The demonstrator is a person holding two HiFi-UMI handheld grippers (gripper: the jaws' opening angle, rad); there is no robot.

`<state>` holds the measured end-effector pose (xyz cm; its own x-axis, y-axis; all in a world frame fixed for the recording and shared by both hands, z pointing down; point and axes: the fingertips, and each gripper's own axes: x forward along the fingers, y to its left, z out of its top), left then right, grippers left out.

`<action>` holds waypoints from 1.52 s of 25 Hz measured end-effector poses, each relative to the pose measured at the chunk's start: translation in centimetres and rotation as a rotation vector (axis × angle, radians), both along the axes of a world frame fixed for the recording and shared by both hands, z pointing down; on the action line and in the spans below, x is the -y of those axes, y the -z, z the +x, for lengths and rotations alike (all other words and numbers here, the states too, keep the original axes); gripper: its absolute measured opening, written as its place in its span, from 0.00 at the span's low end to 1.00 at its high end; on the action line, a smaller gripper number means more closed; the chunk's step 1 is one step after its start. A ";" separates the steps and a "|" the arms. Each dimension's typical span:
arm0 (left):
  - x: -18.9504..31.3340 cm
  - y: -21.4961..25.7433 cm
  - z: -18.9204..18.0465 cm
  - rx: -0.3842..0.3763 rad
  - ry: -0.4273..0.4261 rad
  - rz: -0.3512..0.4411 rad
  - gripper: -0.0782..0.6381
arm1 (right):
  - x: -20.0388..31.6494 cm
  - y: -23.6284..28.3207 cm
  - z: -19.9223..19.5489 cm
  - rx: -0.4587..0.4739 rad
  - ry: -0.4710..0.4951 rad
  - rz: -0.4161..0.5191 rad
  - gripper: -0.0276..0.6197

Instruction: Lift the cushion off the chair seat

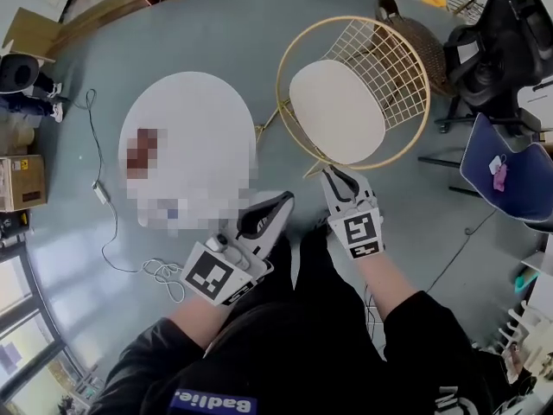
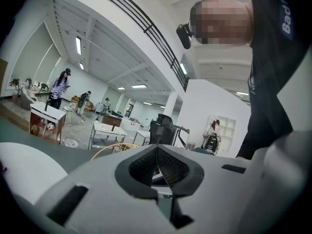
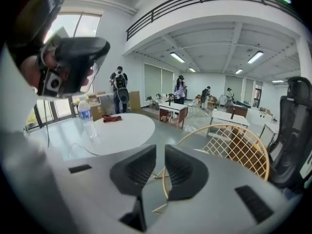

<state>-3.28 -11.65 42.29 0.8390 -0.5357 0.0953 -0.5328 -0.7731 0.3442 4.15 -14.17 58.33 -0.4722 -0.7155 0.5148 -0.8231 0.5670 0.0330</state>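
A cream cushion (image 1: 337, 111) lies on the seat of a gold wire chair (image 1: 406, 63) just ahead of me. My right gripper (image 1: 333, 173) is shut and empty, its tip at the chair's near rim, just short of the cushion's front edge. In the right gripper view the chair's rim (image 3: 229, 128) curves right behind the closed right gripper (image 3: 160, 147). My left gripper (image 1: 285, 199) hangs lower and to the left over the floor, between the chair and the table, shut with nothing in it. The left gripper (image 2: 157, 149) points level, the chair's rim (image 2: 114, 146) showing past it.
A white round table (image 1: 186, 119) stands left of the chair, with a water bottle (image 3: 87, 118) and a red cloth (image 3: 112, 118) on it. A black office chair (image 1: 492, 33) and a blue chair (image 1: 510, 167) stand to the right. A cable (image 1: 104, 197) trails on the floor; a cardboard box (image 1: 22, 182) sits far left.
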 end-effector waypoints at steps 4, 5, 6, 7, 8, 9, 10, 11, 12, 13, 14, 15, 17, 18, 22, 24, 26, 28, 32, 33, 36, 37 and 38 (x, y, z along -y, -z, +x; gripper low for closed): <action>0.6 -1.8 0.1 0.012 0.021 0.004 0.13 | 1.3 -5.4 0.8 -0.141 0.016 -0.030 0.17; 0.6 -2.3 0.1 0.014 0.023 -0.005 0.13 | 1.5 -6.9 0.9 -0.169 0.015 -0.040 0.19; 0.7 -2.8 0.1 0.016 0.025 -0.013 0.13 | 1.6 -8.5 1.0 -0.195 0.013 -0.052 0.19; 0.7 -3.3 0.1 0.017 0.026 -0.022 0.13 | 1.8 -10.0 1.2 -0.222 0.010 -0.064 0.20; 0.7 -3.8 0.2 0.017 0.028 -0.034 0.13 | 2.0 -11.6 1.5 -0.249 0.008 -0.078 0.21; 0.8 -4.2 0.4 0.014 0.031 -0.050 0.13 | 2.2 -13.1 1.8 -0.275 0.004 -0.093 0.23; 0.8 -4.6 0.4 0.012 0.034 -0.066 0.13 | 2.4 -14.6 2.1 -0.299 -0.001 -0.109 0.26; 0.9 -5.0 0.4 0.012 0.037 -0.073 0.13 | 2.6 -16.0 2.3 -0.319 -0.006 -0.126 0.28; 1.1 -5.5 0.3 0.016 0.038 -0.067 0.13 | 2.8 -17.5 2.4 -0.334 -0.010 -0.144 0.29; 1.3 -5.9 0.3 0.022 0.036 -0.058 0.13 | 3.0 -18.8 2.5 -0.346 -0.013 -0.160 0.30; 1.6 -6.4 0.3 0.027 0.034 -0.054 0.13 | 3.1 -20.1 2.6 -0.360 -0.014 -0.175 0.31; 1.8 -6.9 0.3 0.028 0.033 -0.055 0.13 | 3.3 -21.3 2.7 -0.376 -0.013 -0.187 0.31; 2.3 -7.8 0.4 0.026 0.039 -0.053 0.13 | 3.7 -23.3 3.1 -0.412 -0.012 -0.205 0.32; 2.6 -8.3 0.4 0.025 0.042 -0.050 0.13 | 3.9 -24.2 3.2 -0.432 -0.013 -0.211 0.32; 3.0 -10.0 0.2 0.025 0.041 -0.042 0.13 | 4.5 -27.8 3.5 -0.530 -0.011 -0.225 0.33; 3.0 -10.6 0.1 0.024 0.040 -0.040 0.13 | 4.8 -29.5 3.7 -0.594 -0.008 -0.221 0.34; 2.8 -11.2 -0.1 0.024 0.038 -0.042 0.13 | 5.2 -31.0 4.2 -0.661 -0.002 -0.211 0.34; 2.6 -11.8 -0.4 0.029 0.035 -0.046 0.13 | 5.7 -32.4 4.7 -0.721 0.000 -0.198 0.34; 1.7 -12.9 -1.3 0.051 0.031 -0.057 0.13 | 6.4 -33.9 5.5 -0.794 -0.027 -0.166 0.34; 1.5 -13.1 -1.6 0.057 0.031 -0.061 0.13 | 6.6 -34.0 5.6 -0.810 -0.035 -0.157 0.34; 1.1 -13.6 -2.2 0.070 0.030 -0.069 0.13 | 7.3 -34.3 6.1 -0.865 -0.046 -0.133 0.34; 1.0 -13.7 -2.3 0.072 0.030 -0.070 0.13 | 7.6 -34.5 6.2 -0.882 -0.044 -0.131 0.34; 0.9 -13.8 -2.3 0.074 0.028 -0.070 0.13 | 7.8 -34.7 6.4 -0.899 -0.040 -0.133 0.35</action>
